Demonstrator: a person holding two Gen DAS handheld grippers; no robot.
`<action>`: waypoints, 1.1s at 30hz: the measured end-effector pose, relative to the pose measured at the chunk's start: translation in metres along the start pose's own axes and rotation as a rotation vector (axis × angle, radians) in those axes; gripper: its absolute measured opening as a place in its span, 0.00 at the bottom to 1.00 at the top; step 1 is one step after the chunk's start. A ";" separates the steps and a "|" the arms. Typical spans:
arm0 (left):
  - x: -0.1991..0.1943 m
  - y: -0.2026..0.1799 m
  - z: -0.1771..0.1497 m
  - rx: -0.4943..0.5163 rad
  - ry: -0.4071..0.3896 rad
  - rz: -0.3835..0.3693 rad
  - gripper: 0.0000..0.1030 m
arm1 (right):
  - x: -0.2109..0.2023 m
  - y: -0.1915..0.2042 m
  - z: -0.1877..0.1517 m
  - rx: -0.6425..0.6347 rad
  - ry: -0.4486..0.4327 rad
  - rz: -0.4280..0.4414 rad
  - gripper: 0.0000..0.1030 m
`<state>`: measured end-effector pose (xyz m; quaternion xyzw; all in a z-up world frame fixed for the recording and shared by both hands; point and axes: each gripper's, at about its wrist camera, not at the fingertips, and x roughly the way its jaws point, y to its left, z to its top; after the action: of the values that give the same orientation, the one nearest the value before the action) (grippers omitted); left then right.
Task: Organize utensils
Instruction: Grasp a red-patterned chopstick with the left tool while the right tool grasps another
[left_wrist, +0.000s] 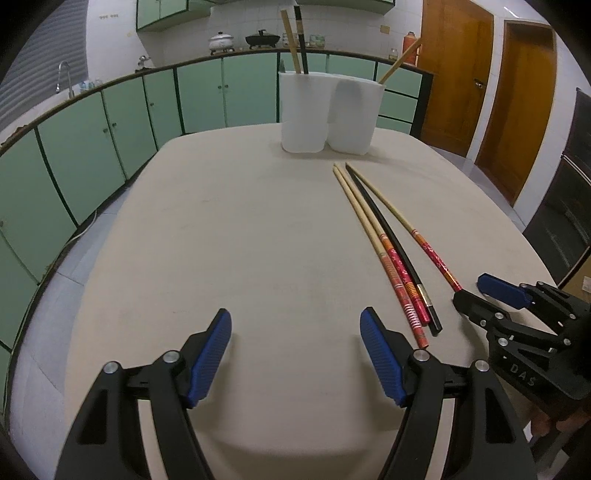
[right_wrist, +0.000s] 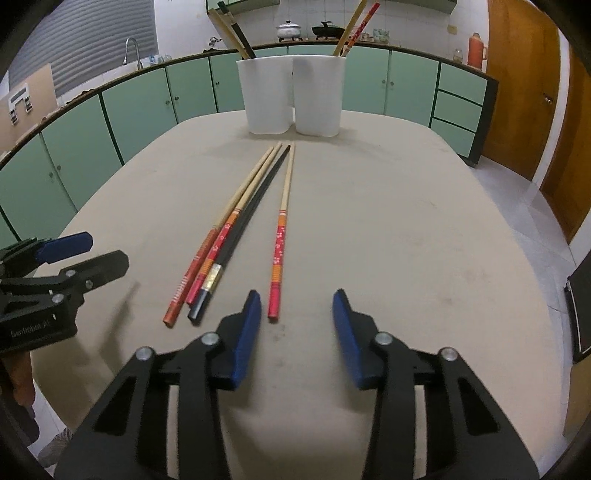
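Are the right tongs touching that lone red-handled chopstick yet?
Apart. The right wrist view shows the right tongs open, with the lone chopstick ending just ahead of the left fingertip, bare table visible between them.

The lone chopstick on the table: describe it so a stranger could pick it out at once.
On the beige table, in front of the two white holders, four chopsticks lie pointing toward them. Three touch in a bundle; the lone chopstick lies apart to their right, nearest the right gripper, pale wood with a red-and-orange flowered handle.
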<state>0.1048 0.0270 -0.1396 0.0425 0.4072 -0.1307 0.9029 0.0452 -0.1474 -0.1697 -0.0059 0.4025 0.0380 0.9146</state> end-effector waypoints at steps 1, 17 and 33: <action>0.000 -0.001 0.000 0.002 0.001 -0.002 0.69 | -0.001 0.001 -0.001 -0.002 -0.003 0.001 0.31; 0.002 -0.038 -0.007 0.050 0.047 -0.081 0.69 | -0.008 -0.027 -0.004 0.060 0.001 -0.034 0.05; 0.007 -0.047 -0.006 0.050 0.038 -0.055 0.17 | -0.010 -0.029 -0.008 0.066 -0.001 -0.003 0.05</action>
<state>0.0926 -0.0186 -0.1474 0.0564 0.4220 -0.1651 0.8897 0.0348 -0.1774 -0.1680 0.0237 0.4031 0.0234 0.9145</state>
